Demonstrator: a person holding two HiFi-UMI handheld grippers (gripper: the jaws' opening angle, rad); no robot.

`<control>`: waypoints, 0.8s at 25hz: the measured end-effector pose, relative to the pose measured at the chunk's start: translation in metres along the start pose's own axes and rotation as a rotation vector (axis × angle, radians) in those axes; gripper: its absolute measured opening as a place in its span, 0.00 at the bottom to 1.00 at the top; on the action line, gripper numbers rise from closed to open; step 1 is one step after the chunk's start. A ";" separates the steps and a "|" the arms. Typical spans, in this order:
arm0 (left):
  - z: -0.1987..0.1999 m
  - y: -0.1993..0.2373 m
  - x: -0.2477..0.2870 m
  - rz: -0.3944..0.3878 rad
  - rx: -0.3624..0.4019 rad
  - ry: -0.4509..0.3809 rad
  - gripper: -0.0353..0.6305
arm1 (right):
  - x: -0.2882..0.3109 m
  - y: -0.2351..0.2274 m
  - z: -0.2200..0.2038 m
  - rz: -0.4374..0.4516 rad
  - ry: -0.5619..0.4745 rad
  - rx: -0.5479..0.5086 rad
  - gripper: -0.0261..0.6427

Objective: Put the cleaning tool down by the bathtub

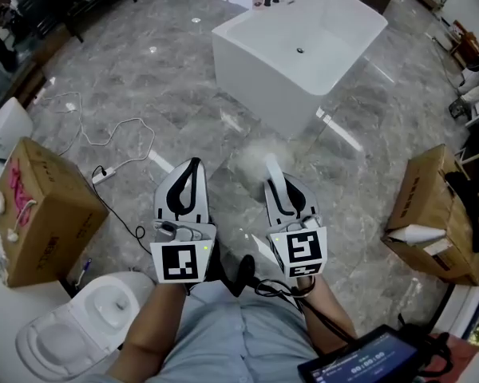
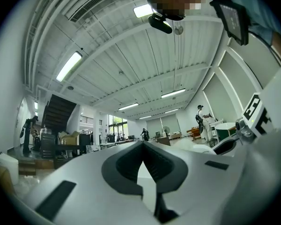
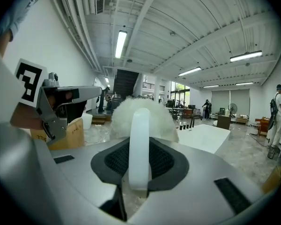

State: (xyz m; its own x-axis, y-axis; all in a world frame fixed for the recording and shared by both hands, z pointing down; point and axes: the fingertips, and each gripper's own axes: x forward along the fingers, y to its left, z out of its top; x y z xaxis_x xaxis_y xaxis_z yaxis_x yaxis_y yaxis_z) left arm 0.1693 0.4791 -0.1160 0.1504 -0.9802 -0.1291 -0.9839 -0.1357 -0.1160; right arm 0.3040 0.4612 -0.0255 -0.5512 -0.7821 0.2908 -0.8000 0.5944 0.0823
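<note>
Right tool (image 1: 272,167) grips the duster (image 3: 139,114) by its white handle, fluffy head over the floor (image 1: 168,78), well short of the bathtub (image 1: 303,46). Left tool (image 1: 193,166) is closed, empty. Released here, it likely lands too far away.

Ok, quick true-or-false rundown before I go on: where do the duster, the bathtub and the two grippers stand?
1. The right gripper grips the duster by its white handle. True.
2. The duster lies on the floor beside the bathtub. False: it is held up between the right gripper's fingers, short of the bathtub.
3. The left gripper has its fingers together with nothing between them. True.
4. The bathtub is full of water. False: it looks empty, with its drain bare.
5. The toilet stands at the person's right. False: it is at the person's left.
</note>
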 end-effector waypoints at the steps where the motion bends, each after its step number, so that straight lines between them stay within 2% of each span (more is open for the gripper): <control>1: -0.005 0.005 0.007 0.000 -0.006 0.004 0.07 | 0.010 -0.001 0.000 0.000 0.005 0.001 0.18; 5: -0.026 0.036 0.049 0.003 -0.042 0.017 0.07 | 0.061 -0.011 0.005 -0.006 0.018 0.015 0.18; 10: -0.054 0.099 0.125 -0.012 -0.053 0.016 0.07 | 0.152 -0.022 0.017 -0.022 0.039 0.023 0.18; 15: -0.077 0.157 0.198 -0.046 -0.055 0.027 0.08 | 0.244 -0.037 0.046 -0.060 0.044 0.027 0.18; 20: -0.082 0.205 0.256 -0.064 -0.052 0.021 0.07 | 0.310 -0.051 0.078 -0.091 0.038 0.019 0.18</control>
State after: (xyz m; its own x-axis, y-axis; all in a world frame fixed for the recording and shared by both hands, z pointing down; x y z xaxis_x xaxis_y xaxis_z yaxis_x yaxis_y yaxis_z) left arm -0.0018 0.1883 -0.0919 0.2115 -0.9720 -0.1024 -0.9762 -0.2049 -0.0716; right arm 0.1556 0.1743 -0.0140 -0.4670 -0.8249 0.3186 -0.8508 0.5173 0.0922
